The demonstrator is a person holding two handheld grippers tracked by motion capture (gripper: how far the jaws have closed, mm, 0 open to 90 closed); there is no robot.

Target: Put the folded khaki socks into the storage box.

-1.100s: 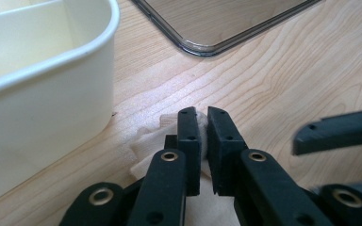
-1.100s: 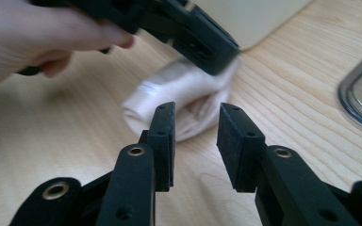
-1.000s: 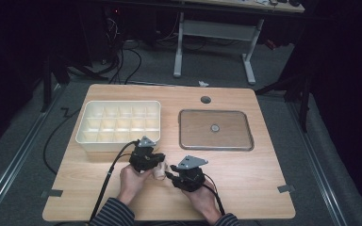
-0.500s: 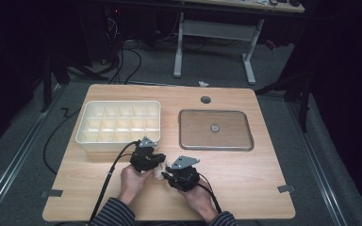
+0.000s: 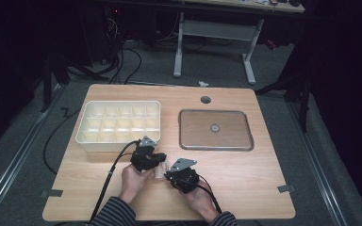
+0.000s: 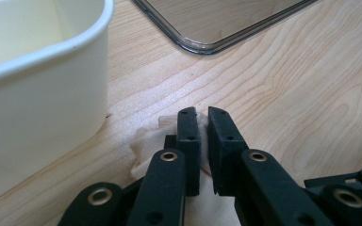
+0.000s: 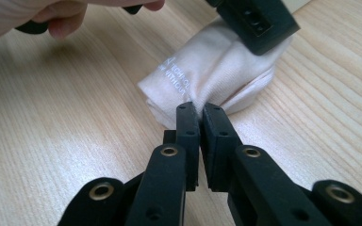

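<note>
In the high view, the small pale cloth (image 5: 161, 169) lies low in the frame's middle, mostly covered by the two grippers, so its shape is hard to make out. The left gripper (image 5: 154, 163) meets it from the left, the right gripper (image 5: 168, 175) from the lower right. The cream divided tray (image 5: 86, 140) sits just above left of them, and the clear lid (image 5: 216, 146) lies right of centre.

In the left gripper view, the left gripper (image 6: 202, 123) is clamped on a fold of cloth (image 6: 147, 141); the tray wall (image 6: 52, 94) cuts off the left side, and the lid corner (image 6: 207, 44) shows at the top.

In the right gripper view, the right gripper (image 7: 197, 113) has just been closing and now pinches the near edge of the bundled cloth (image 7: 207, 70), whose faint print is unreadable. The left gripper's jaw overlaps it at upper right.
</note>
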